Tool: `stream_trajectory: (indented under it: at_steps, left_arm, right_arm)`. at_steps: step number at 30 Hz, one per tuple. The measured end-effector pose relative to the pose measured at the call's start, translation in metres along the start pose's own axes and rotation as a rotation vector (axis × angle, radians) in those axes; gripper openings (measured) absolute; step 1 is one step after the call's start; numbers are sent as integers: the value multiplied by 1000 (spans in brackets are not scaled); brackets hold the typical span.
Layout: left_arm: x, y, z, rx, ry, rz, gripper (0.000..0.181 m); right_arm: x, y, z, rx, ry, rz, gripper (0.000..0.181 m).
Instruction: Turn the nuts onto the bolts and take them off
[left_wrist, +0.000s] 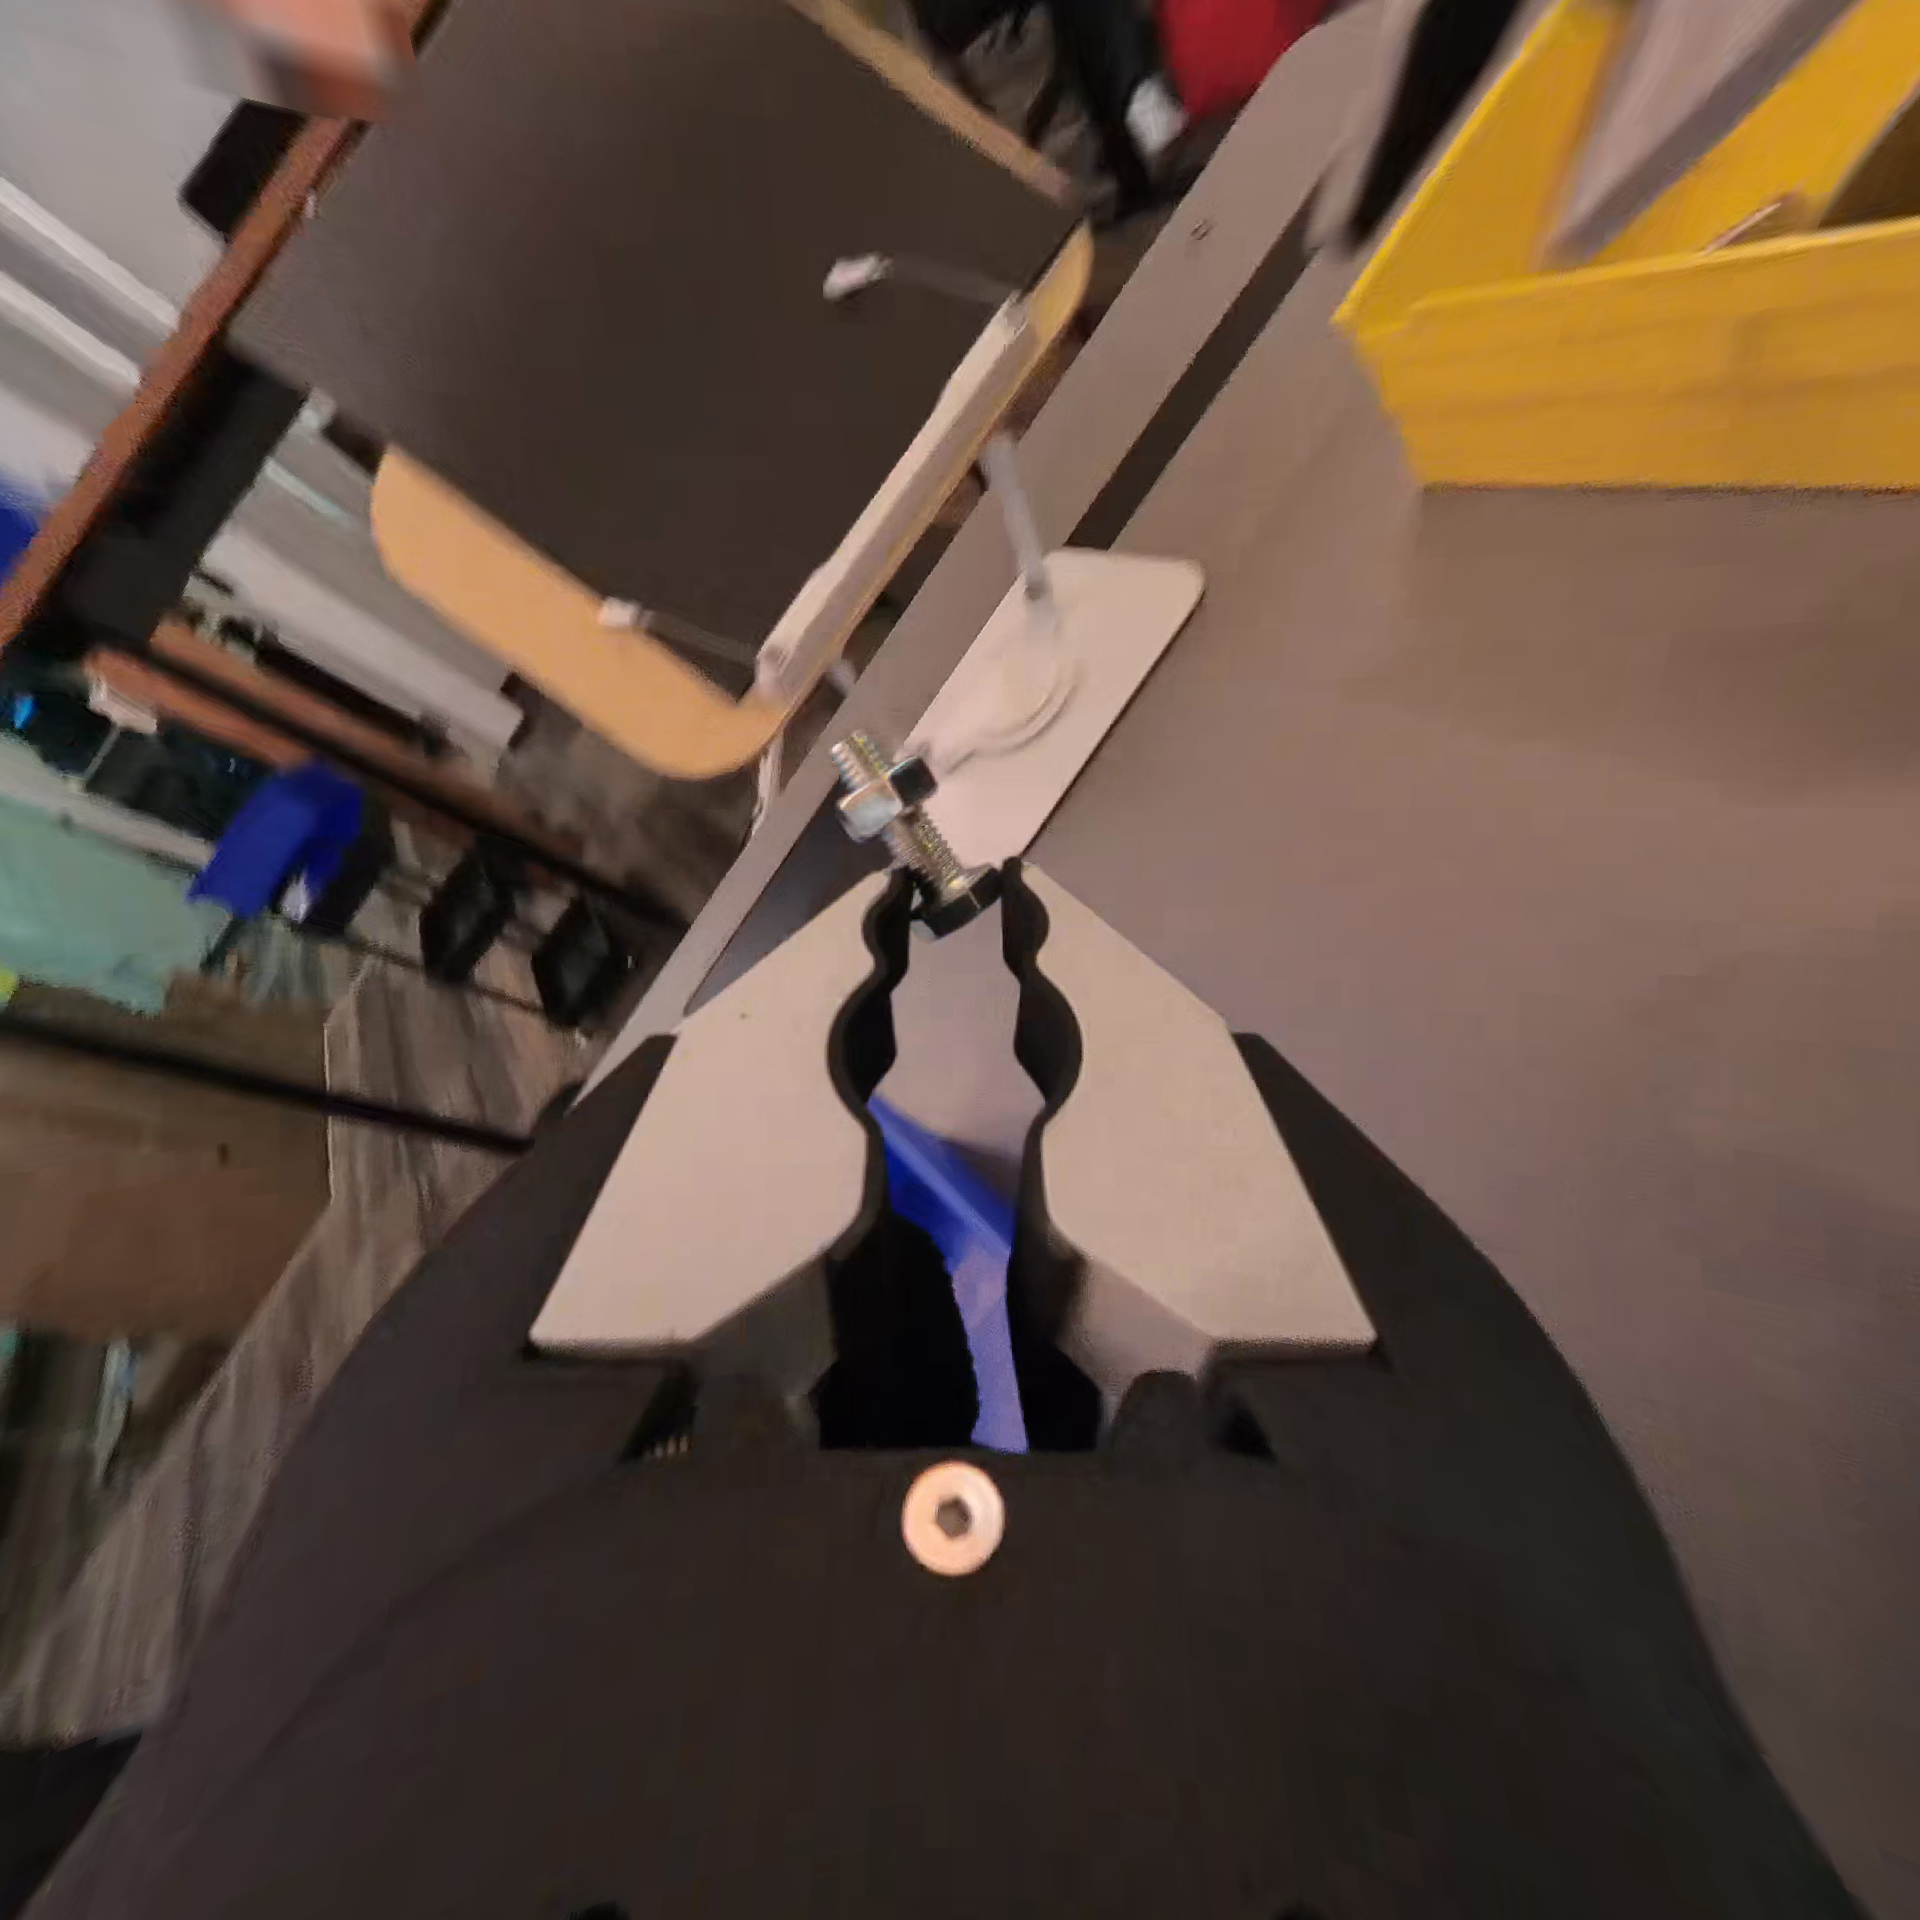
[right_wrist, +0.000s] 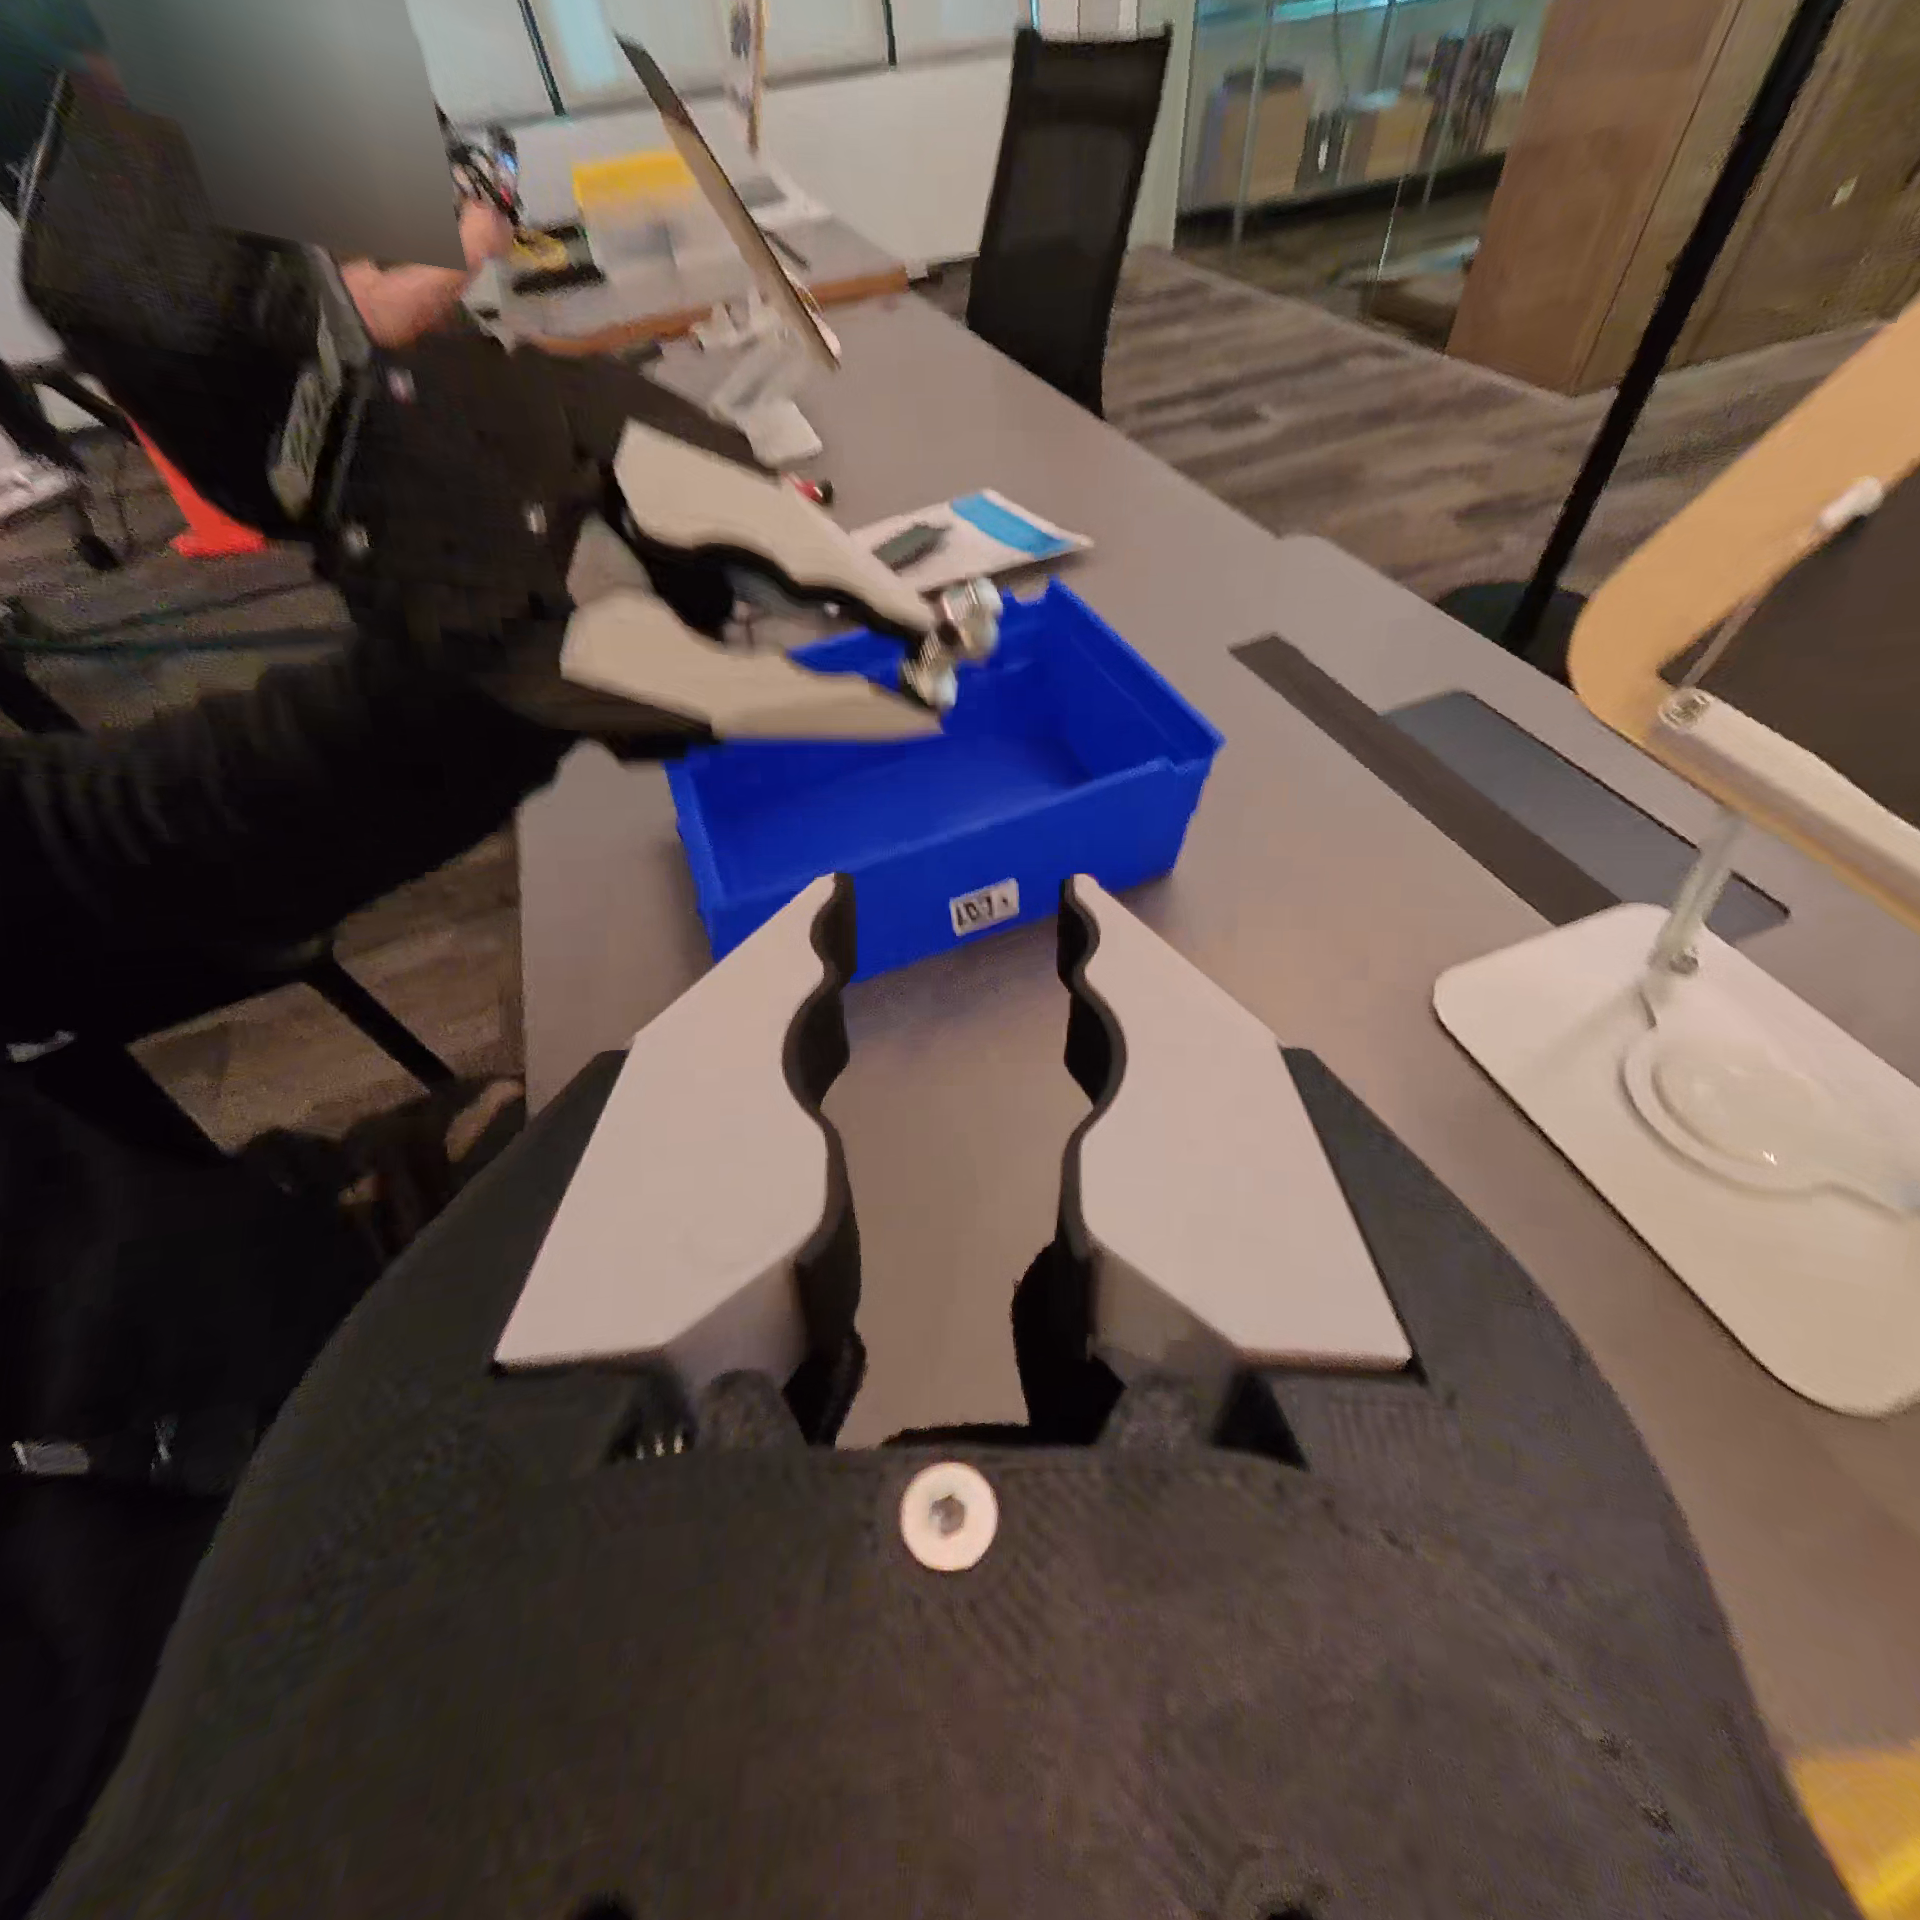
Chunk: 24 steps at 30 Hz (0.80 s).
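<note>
The left gripper (left_wrist: 951, 899) pinches the bolt (left_wrist: 899, 831) by its head, leaving the nut (left_wrist: 883, 795) exposed beyond its tips for the spread, empty right gripper (right_wrist: 956, 914)

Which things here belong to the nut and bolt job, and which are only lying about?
For the job:
- bolt in left gripper
- nut on it
- right gripper, open
- blue bin

Lying about:
- white stand
- yellow box
- paper
- black chair

Shiny threaded metal bolt (left_wrist: 902, 844) and nut (left_wrist: 883, 798); glossy blue plastic bin (right_wrist: 966, 831); matt grey table (right_wrist: 1299, 831).
</note>
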<state>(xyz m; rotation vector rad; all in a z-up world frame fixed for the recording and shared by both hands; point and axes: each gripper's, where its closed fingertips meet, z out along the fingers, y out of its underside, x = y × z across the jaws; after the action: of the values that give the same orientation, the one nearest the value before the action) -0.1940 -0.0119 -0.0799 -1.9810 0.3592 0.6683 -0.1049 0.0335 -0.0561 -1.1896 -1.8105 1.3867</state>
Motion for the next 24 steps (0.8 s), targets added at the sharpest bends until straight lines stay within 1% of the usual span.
stream_trajectory:
  at_steps: [3,6,8,11,13,14,18,24]
  left_arm:
    - [34,-36,0,113,32,68,16]
    - [55,-47,-3,158,48,113,16]
    - [61,-51,-6,173,56,126,16]
    - [65,-54,-7,184,54,148,16]
    - [67,-54,-7,178,41,172,16]
    - [68,-56,-7,183,36,177,16]
    - [71,-56,-4,167,11,210,15]
    - [72,-55,0,154,-6,218,15]
  right_arm:
    - [-12,-13,10,70,-37,45,38]
    - [-16,-13,15,100,-53,98,40]
    - [-19,-13,16,140,-92,151,38]
    - [-19,-8,19,152,-132,215,30]
    - [-18,-5,20,148,-138,232,29]
    - [-18,-4,21,141,-141,236,24]
    - [-19,-5,21,158,-156,254,17]
    - [-15,-2,20,172,-159,273,17]
